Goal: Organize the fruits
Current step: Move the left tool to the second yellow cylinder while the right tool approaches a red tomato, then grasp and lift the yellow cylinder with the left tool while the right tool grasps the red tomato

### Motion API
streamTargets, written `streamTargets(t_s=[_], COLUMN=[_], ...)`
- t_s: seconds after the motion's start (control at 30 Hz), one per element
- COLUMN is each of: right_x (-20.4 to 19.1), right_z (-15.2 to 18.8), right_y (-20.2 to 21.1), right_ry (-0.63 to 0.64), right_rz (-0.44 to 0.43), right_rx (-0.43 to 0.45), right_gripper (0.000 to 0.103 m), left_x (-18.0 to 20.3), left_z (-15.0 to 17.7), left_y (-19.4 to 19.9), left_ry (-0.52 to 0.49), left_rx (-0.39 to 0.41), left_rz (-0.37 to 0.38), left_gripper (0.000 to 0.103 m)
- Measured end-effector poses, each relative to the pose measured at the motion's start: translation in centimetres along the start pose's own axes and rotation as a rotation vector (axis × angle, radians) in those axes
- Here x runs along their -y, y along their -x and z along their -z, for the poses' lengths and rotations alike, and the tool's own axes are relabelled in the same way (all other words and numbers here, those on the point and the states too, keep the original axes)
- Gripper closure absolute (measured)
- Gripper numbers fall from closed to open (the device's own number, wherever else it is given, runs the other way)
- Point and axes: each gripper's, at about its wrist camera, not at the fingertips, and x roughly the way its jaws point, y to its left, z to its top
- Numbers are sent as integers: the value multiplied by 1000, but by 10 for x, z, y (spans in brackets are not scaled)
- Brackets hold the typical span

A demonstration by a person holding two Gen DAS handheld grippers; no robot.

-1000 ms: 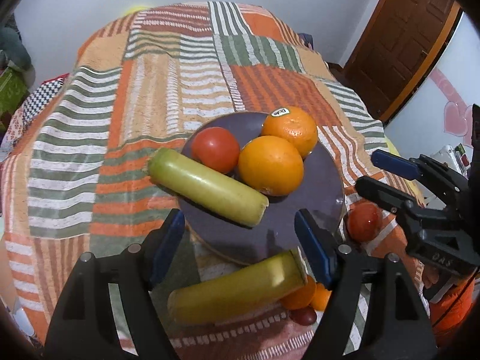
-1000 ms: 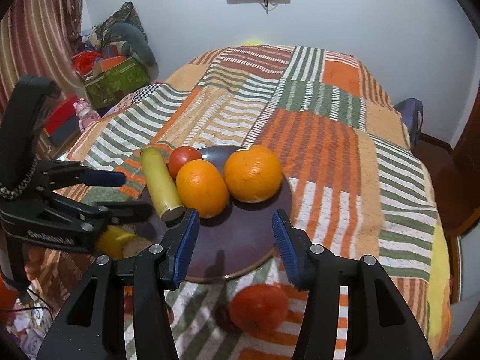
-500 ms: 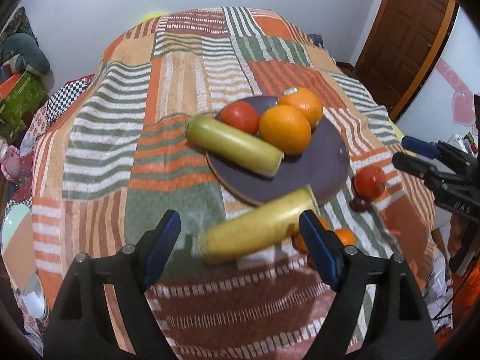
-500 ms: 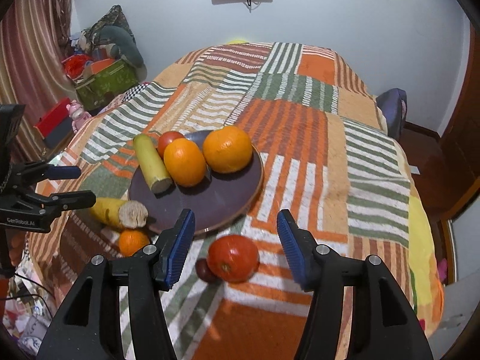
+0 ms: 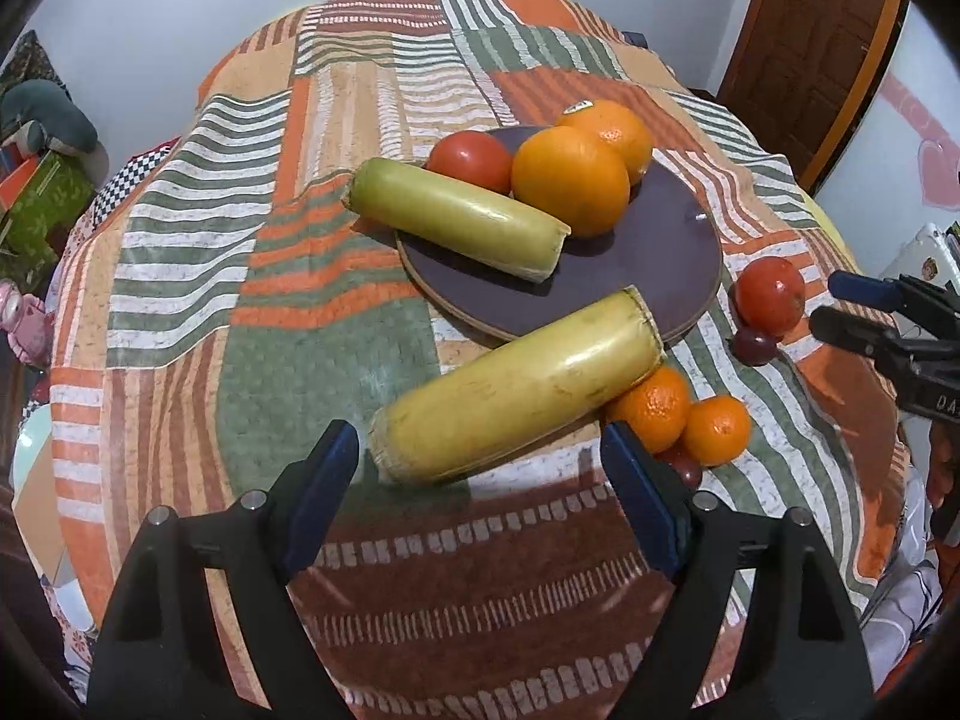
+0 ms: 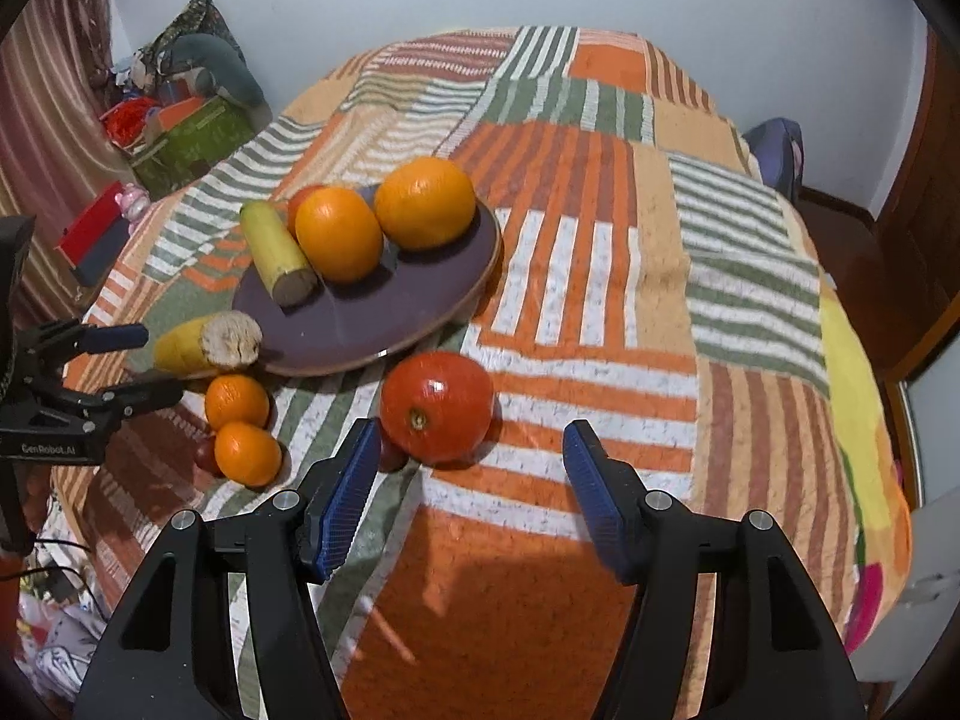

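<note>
A dark plate (image 5: pixel 672 252) (image 6: pixel 384 312) on the striped cloth holds two oranges (image 5: pixel 570 189) (image 6: pixel 339 234), a tomato (image 5: pixel 470 161) and a green banana piece (image 5: pixel 456 219) (image 6: pixel 277 252). A yellow banana piece (image 5: pixel 516 387) (image 6: pixel 204 345) lies beside the plate, just ahead of my open, empty left gripper (image 5: pixel 480 492). Two tangerines (image 5: pixel 684 414) (image 6: pixel 240 426) lie next to it. A red tomato (image 6: pixel 436 405) (image 5: pixel 770 291) lies on the cloth just ahead of my open, empty right gripper (image 6: pixel 474 474).
Small dark grapes (image 5: pixel 754 345) lie by the tomato and the tangerines. The patchwork cloth (image 6: pixel 600 276) covers a round table. Boxes and toys (image 6: pixel 180 126) sit on the floor at the left. A wooden door (image 5: pixel 810 48) stands at the right.
Both grippers have pulled back from the plate and stayed open. The yellow banana piece now lies ahead of the left gripper; the tomato lies ahead of the right gripper.
</note>
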Motion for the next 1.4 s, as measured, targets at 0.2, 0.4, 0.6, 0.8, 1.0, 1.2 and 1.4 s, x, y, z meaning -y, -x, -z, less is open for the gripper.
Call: streamTargets(t_s=[0.2, 0.4, 0.6, 0.8, 1.0, 1.2, 1.4], right_x=[-6, -4, -2, -4, -7, -3, -4], right_z=[-1, -3, -4, -6, -8, -9, -9], right_y=[-9, -20, -25, -27, -29, -28, -27], right_ry=[23, 18, 8, 10, 21, 7, 12], right_rz=[-13, -21, -40, -54, -70, -78, -73], right_rx=[-13, -31, -32, -31, -32, -28, -26], right_gripper=[43, 43, 43, 43, 53, 58, 58], left_x=[7, 11, 10, 8, -1, -8, 3], left_z=[-7, -13, -23, -23, -18, -10, 1], left_y=[-11, -20, -29, -29, -25, -17, -12], left_ry=[-27, -75, -86, -99, -66, -6, -30], left_rx=[2, 3, 14, 31, 31, 7, -25], left_rz=[-51, -95, -110, -96, -65, 28, 49], left_gripper=[15, 14, 14, 16, 43, 56, 61])
